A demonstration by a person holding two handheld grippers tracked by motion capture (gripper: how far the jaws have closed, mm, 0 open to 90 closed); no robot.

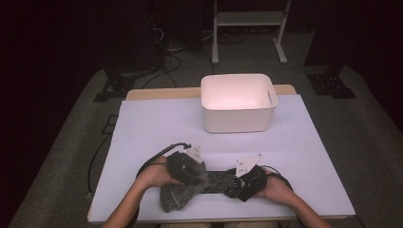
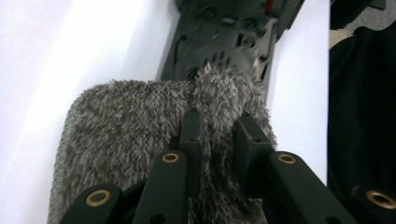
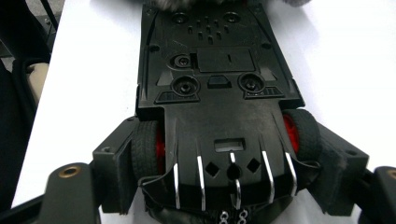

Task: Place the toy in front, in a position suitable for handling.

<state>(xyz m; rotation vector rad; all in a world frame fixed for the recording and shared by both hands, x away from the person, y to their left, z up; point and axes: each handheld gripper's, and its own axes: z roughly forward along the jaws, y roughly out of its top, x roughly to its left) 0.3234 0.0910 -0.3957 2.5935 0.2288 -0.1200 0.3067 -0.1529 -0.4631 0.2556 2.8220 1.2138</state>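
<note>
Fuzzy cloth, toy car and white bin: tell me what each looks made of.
Fuzzy cloth: grey long-pile fabric, probably microfibre or chenille, judging by its shaggy fibres.
Toy car: matt black moulded plastic underside with screw recesses; the tyres look like rubber, on red hubs.
White bin: smooth, slightly glossy, with rounded corners and a handle slot, likely plastic.

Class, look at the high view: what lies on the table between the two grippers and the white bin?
Nothing: between the left gripper and right gripper and the white bin, the high view shows bare white table.
</note>
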